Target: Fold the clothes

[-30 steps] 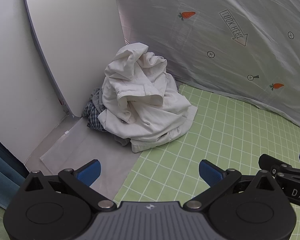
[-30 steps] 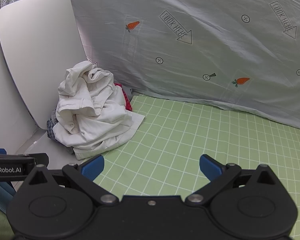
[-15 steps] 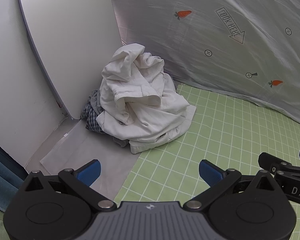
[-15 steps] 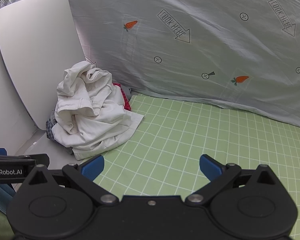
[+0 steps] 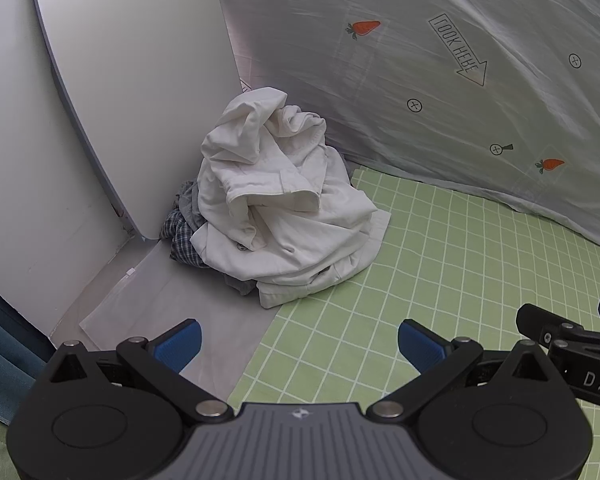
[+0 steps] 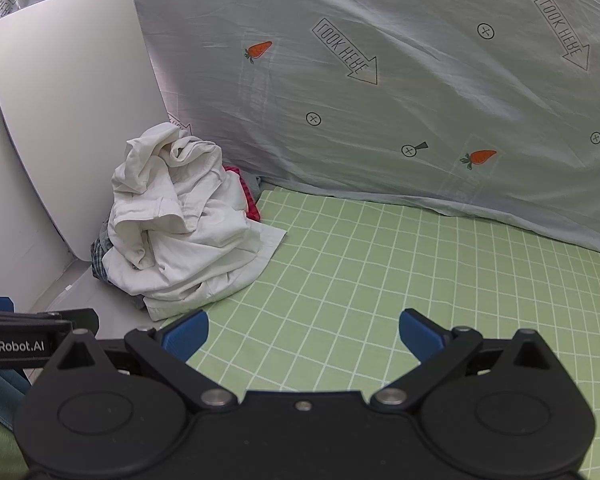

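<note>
A crumpled white garment (image 5: 284, 208) (image 6: 180, 224) tops a pile of clothes in the far left corner, on the edge of the green checked sheet (image 5: 440, 280) (image 6: 380, 280). Under it show a blue plaid piece (image 5: 180, 236) (image 6: 99, 260) and, in the right wrist view, a red piece (image 6: 248, 196). My left gripper (image 5: 298, 344) is open and empty, well short of the pile. My right gripper (image 6: 303, 334) is open too, with nothing between its blue fingers. Each gripper's tip shows at the edge of the other's view.
A white rounded board (image 5: 132, 80) (image 6: 72, 112) leans in the corner behind the pile. A grey printed sheet with carrots and arrows (image 5: 440, 80) (image 6: 380, 100) hangs along the back. A pale plastic sheet (image 5: 160, 304) lies left of the green sheet.
Both views have shifted only a little; the pile sits slightly lower left in the frames. Both grippers stay open and the clothes have not moved.
</note>
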A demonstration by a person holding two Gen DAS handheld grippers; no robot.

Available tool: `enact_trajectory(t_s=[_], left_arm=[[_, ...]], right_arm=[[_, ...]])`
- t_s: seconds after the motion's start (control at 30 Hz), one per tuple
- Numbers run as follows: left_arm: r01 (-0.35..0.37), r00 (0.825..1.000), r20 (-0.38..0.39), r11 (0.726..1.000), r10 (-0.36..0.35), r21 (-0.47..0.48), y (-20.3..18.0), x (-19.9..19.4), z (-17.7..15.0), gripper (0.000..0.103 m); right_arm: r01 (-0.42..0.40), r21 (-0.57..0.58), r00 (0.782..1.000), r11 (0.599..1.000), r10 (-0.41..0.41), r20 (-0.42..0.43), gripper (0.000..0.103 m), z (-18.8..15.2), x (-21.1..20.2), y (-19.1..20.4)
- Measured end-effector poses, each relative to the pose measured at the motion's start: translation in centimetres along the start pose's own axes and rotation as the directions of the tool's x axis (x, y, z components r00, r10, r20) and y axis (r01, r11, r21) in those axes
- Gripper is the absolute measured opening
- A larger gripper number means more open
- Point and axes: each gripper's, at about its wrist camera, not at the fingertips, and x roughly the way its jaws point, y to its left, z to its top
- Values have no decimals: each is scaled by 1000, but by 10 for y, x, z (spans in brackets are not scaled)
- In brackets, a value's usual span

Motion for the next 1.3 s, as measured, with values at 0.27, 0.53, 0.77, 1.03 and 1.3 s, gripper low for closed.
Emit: enact_trajectory(t_s=[0.27,0.53,0.77,1.03,1.3], left_arm=[[2,1000,-7,1000,-1,3,0,0,3,103],[3,1000,-12,1000,-3,5,-1,0,5,103],[7,1000,-17,1000,-7,6,-2,3,6,103],[32,999,-42,999,-31,11,-10,14,11,103],[14,998,-66,997,-19,-81,13,52,35,103]], right_arm=[[-4,-1,1000,1000,4,0,103,-1,-1,-1],[-2,1,1000,1000,2,-2,103,1,-1,1],[4,5,1000,1000,-4,-7,103,1,2,1],[32,23,999,999,-32,-27,103,3,11,-7],[9,0,1000,1000,-9,-24,103,17,46,-6]])
